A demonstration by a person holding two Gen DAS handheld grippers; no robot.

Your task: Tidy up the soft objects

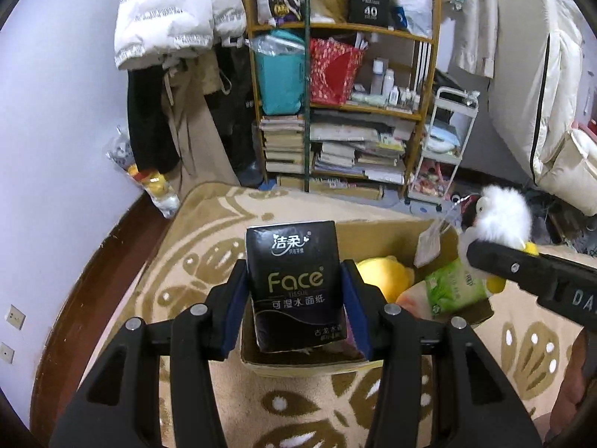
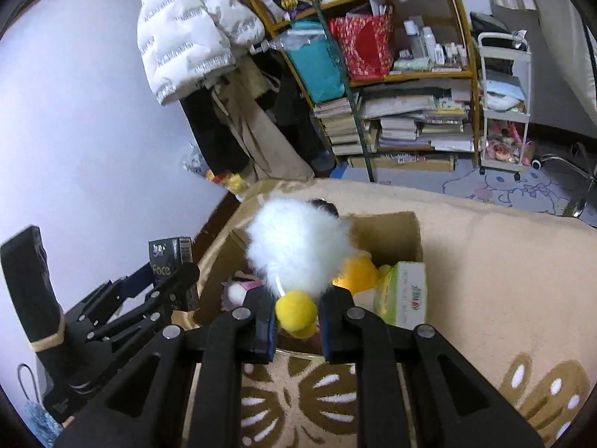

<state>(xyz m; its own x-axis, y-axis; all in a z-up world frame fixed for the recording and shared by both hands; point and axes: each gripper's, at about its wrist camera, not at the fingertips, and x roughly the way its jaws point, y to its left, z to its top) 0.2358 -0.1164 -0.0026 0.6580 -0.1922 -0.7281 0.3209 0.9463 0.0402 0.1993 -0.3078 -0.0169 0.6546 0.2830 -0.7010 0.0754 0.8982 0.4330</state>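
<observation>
My left gripper (image 1: pixel 294 306) is shut on a black tissue pack (image 1: pixel 296 283) printed "Face", held upright above the near edge of an open cardboard box (image 1: pixel 377 231). My right gripper (image 2: pixel 296 317) is shut on a fluffy white plush toy (image 2: pixel 298 250) with yellow feet, hanging over the same box (image 2: pixel 406 235). Inside the box lie a yellow plush (image 1: pixel 384 276), a green tissue pack (image 1: pixel 455 287) and a small purple-and-white toy (image 2: pixel 238 291). In the left wrist view the right gripper (image 1: pixel 485 254) enters from the right with the white plush (image 1: pixel 500 216). The left gripper (image 2: pixel 168 280) shows at the left of the right wrist view.
The box stands on a beige patterned blanket (image 1: pixel 209 246) over a bed. Behind are a wooden shelf (image 1: pixel 343 112) crammed with books and bags, hanging coats (image 1: pixel 168 30), a white trolley (image 1: pixel 444 149) and a lilac wall (image 1: pixel 56 112).
</observation>
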